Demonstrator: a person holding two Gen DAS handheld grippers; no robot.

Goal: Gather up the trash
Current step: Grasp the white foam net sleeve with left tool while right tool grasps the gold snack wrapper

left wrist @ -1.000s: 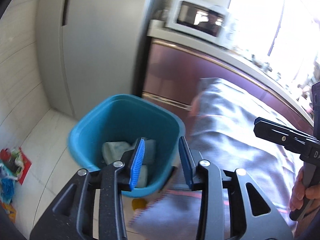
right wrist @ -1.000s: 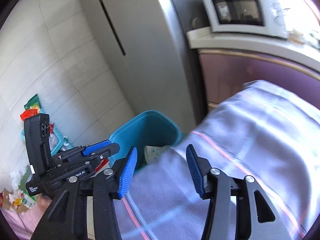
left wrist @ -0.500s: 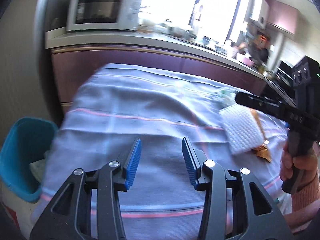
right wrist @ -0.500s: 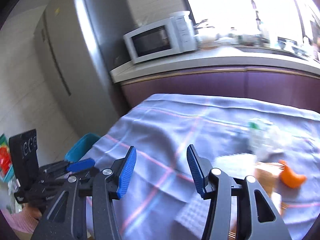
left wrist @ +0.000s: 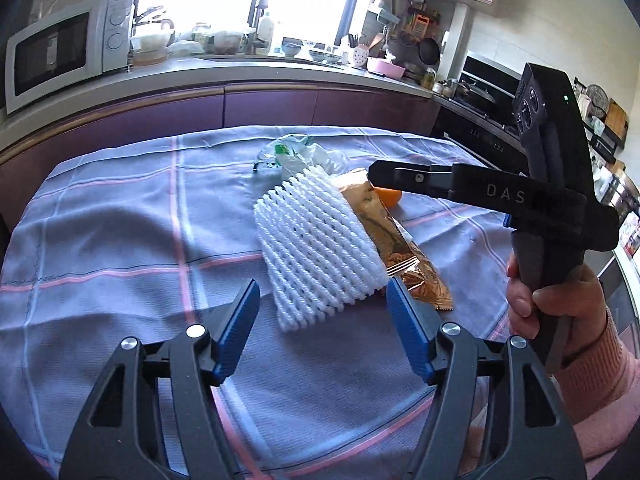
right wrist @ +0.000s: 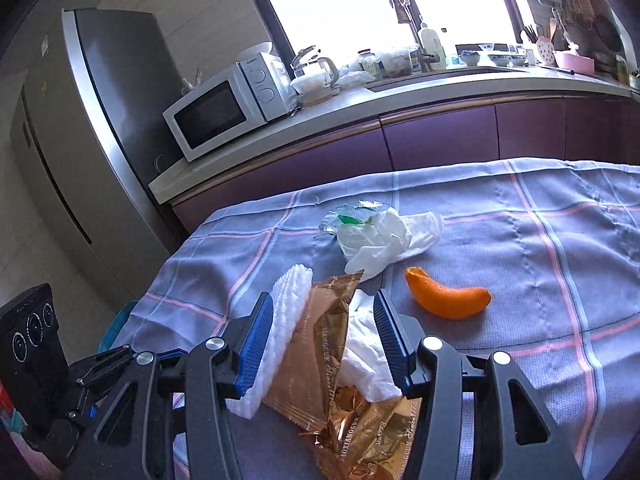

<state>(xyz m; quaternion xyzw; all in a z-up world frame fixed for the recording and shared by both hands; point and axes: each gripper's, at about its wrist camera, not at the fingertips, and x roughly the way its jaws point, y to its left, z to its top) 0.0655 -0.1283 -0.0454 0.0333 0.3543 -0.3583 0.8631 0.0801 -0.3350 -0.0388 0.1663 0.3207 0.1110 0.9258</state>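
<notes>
Wide-spread left gripper [left wrist: 322, 322], blue pads parted over the lavender checked tablecloth [left wrist: 120, 240], nothing between them. Bare cloth from 7 to 11 o'clock in the left wrist view, out to the table's far edge against the purple cabinet fronts [left wrist: 260, 106]. Just ahead at 12 o'clock, touching neither pad: white foam mesh fruit sleeve [left wrist: 318, 244], ribbed, netlike, lying flat and slightly fanned. Under its 3 o'clock side, crinkled gold foil snack wrapper [left wrist: 394, 240], torn open.

Right gripper [right wrist: 324, 338] likewise spread wide, low over that wrapper and a crumpled white tissue [right wrist: 366, 356], sleeve edge touching the left pad, nothing clamped. At 1 o'clock, apart on open cloth, curved orange peel piece [right wrist: 448, 298]. At 12 o'clock, crumpled clear-and-white plastic bag [right wrist: 378, 234] with green print. Open cloth from 1 to 4 o'clock. Rim of a teal plastic bin [right wrist: 118, 326] past the table edge at 9 o'clock.
</notes>
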